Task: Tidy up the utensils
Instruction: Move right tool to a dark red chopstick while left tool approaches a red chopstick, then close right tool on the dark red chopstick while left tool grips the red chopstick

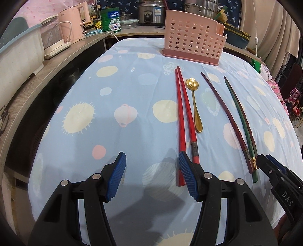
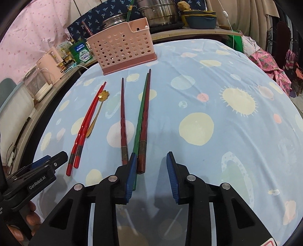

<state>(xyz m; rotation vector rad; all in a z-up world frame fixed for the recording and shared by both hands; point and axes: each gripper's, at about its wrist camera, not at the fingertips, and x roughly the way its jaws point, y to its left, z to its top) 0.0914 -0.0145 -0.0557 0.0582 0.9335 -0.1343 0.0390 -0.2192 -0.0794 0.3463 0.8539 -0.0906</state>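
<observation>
A pink perforated utensil holder (image 1: 191,40) (image 2: 121,51) stands at the far side of the table. In front of it lie a pair of red chopsticks (image 1: 184,115) (image 2: 86,123), a gold flower-headed spoon (image 1: 195,106) (image 2: 97,113), a dark maroon chopstick (image 1: 225,115) (image 2: 123,117), and a green chopstick (image 1: 240,121) (image 2: 141,117) beside another maroon one (image 2: 144,121). My left gripper (image 1: 151,166) is open and empty, just left of the red chopsticks' near ends. My right gripper (image 2: 151,166) is open and empty; the near ends of the green and maroon chopsticks lie by its left finger.
The table wears a blue cloth (image 1: 117,94) with pale circles. A wooden shelf at left holds a pink kettle (image 1: 71,22) and appliances. Steel pots (image 2: 161,13) and a blue bowl stand behind the holder. Pink fabric lies at the right edge.
</observation>
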